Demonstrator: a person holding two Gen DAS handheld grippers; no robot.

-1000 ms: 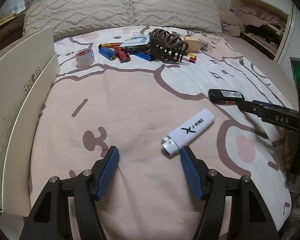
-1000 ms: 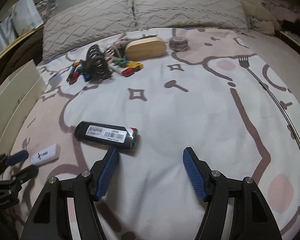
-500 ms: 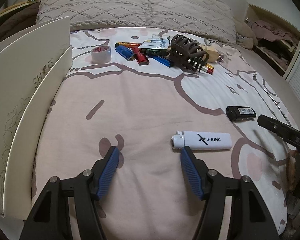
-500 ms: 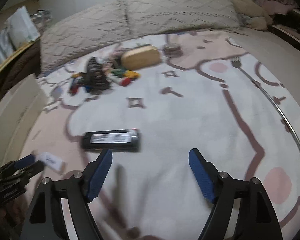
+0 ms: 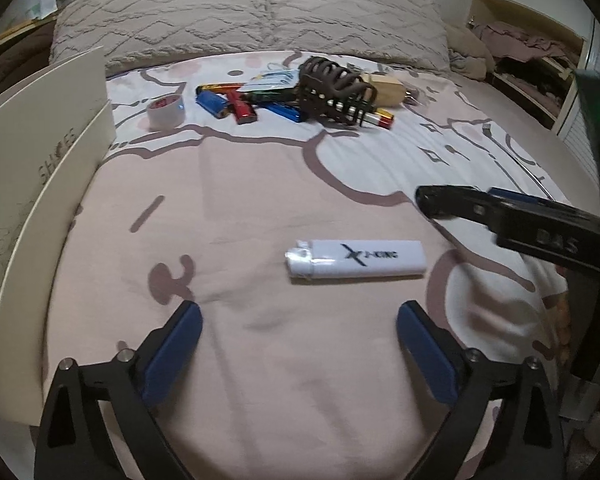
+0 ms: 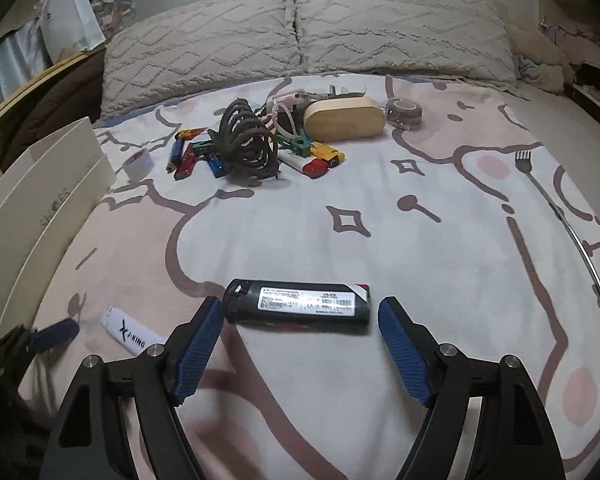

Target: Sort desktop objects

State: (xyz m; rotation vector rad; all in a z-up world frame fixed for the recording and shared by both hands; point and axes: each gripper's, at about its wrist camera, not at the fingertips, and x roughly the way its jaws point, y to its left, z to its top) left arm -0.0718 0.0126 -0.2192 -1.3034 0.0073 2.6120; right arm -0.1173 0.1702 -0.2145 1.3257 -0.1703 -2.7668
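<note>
Left wrist view: left gripper [image 5: 298, 322] jaws just widened, empty, white lighter [image 5: 356, 259] beyond. Right gripper [image 6: 300, 330] jaws wide, flanking black lighter [image 6: 298, 301] on bed [image 6: 440, 248].

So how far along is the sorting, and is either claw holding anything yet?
Early. Two lighters lie apart from the rest: the white lighter ahead of the left claw and the black lighter between the right claw's tips. Neither is gripped; both claws are open, their jaws having just widened. Left: the pile near the pillows with coloured lighters, hair clip, wooden case and tape roll.
</note>
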